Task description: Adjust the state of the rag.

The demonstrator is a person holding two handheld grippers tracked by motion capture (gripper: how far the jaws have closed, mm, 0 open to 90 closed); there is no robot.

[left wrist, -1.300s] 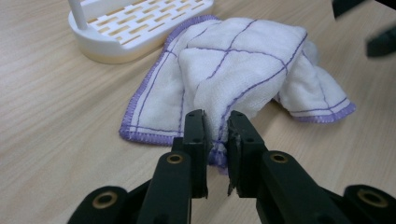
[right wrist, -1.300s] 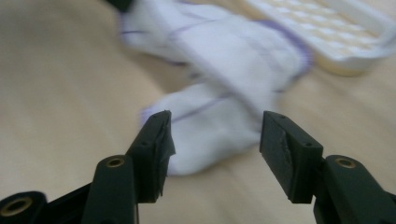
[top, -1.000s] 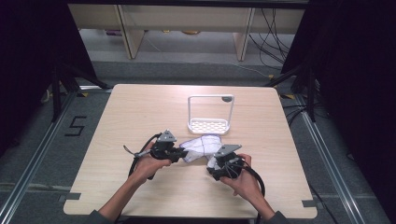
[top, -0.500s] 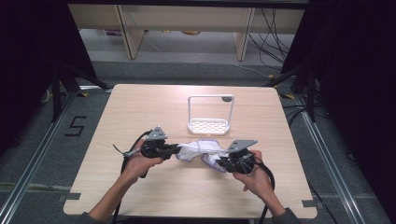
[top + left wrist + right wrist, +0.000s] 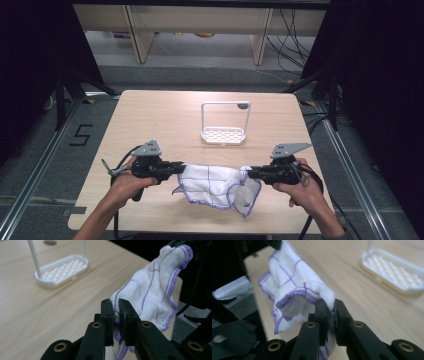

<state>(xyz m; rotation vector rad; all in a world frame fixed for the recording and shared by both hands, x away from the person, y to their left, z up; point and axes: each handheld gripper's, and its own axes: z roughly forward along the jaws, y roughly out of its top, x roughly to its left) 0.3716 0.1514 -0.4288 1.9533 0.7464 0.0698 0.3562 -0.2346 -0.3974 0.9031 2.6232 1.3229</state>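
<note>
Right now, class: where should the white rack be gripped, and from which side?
Grip the rack by the top bar of its upright frame, coming from above. The bar is thin and stands clear above the flat slotted tray, which lies low against the table.

I see a light wooden table (image 5: 150, 120) with a white rack (image 5: 224, 125) standing on it, a perforated tray under an upright frame. Just behind the rack's far right corner, a small dark round spot (image 5: 243, 105) marks the tabletop.

White purple-edged cloth (image 5: 216, 184) hangs stretched above the table's near edge.
</note>
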